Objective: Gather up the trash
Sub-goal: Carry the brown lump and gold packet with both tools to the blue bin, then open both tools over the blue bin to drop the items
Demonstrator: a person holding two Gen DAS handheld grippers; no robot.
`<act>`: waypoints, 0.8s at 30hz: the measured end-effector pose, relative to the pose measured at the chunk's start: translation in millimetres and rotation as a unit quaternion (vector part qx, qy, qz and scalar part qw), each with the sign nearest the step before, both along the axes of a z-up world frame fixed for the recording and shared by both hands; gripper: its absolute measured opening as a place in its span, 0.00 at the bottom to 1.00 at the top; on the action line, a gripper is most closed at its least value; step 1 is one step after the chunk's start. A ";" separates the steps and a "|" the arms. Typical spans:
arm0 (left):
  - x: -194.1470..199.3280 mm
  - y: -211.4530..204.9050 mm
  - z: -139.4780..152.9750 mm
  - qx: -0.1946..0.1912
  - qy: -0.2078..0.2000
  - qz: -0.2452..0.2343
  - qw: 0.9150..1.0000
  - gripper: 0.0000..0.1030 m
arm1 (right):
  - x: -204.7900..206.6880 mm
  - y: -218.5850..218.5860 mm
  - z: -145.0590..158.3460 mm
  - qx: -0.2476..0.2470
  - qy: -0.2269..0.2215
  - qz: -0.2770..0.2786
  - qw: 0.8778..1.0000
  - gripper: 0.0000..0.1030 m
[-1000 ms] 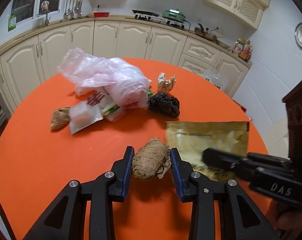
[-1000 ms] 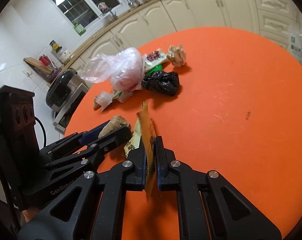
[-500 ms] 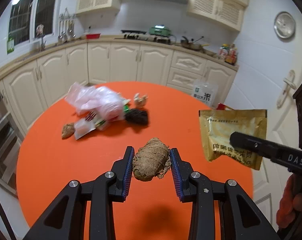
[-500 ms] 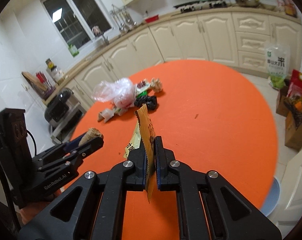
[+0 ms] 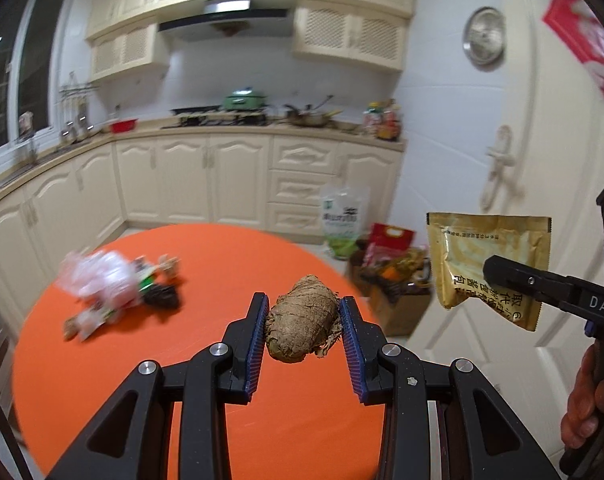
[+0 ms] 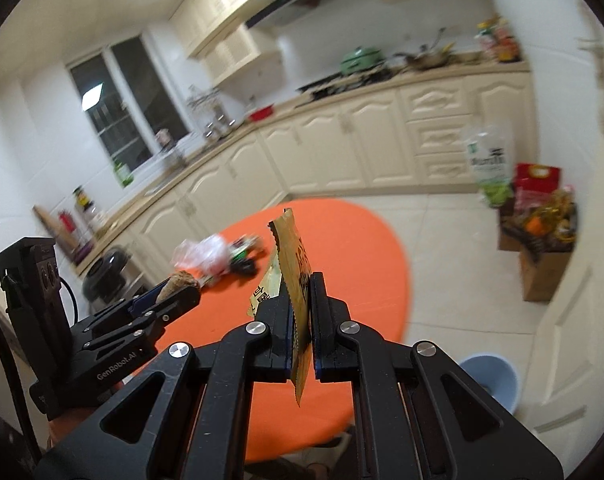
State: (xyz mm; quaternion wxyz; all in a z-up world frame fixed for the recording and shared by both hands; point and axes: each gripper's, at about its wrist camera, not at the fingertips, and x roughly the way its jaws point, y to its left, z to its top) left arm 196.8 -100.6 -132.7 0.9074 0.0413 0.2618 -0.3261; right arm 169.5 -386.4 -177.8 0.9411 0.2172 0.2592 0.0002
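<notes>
My left gripper (image 5: 303, 320) is shut on a brown crumpled paper wad (image 5: 302, 326) and holds it high above the round orange table (image 5: 222, 264). My right gripper (image 6: 300, 300) is shut on a flat gold foil packet (image 6: 292, 256), also lifted; the packet shows in the left wrist view (image 5: 485, 264) at the right. A blurred pile of trash stays on the table's far left: a clear pink plastic bag (image 5: 98, 280), a black bag (image 5: 164, 300) and small wrappers. The left gripper with its wad also shows in the right wrist view (image 6: 180, 284).
A light blue bin (image 6: 489, 376) stands on the tiled floor to the right of the table. Cardboard boxes with groceries (image 6: 541, 248) and a rice bag (image 6: 489, 172) stand by the cream cabinets (image 5: 206, 184). A white door (image 5: 501, 168) is at the right.
Both grippers have risen further and swung right with their loads. The table and the trash pile look smaller and lower, and the blue bin has come more into the right wrist view.
</notes>
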 end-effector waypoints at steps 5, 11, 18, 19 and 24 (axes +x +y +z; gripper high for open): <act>-13.3 -47.5 5.4 -0.006 0.003 -0.042 0.999 0.31 | -39.9 -47.4 3.3 0.003 -0.003 -0.069 0.998 0.07; -17.1 -117.6 -15.3 0.010 0.040 -0.101 0.994 0.31 | -66.3 -97.5 -17.5 0.009 0.026 -0.135 0.991 0.07; -10.5 -197.0 -62.8 0.064 0.089 -0.150 0.983 0.31 | -69.1 -152.5 -76.2 0.047 0.086 -0.178 0.979 0.07; -7.9 -204.9 -68.1 0.071 0.093 -0.153 0.981 0.31 | -66.6 -158.4 -85.6 0.049 0.098 -0.183 0.977 0.07; 10.8 -249.2 -99.1 0.109 0.120 -0.164 0.973 0.31 | -58.3 -188.4 -130.0 0.066 0.139 -0.191 0.969 0.07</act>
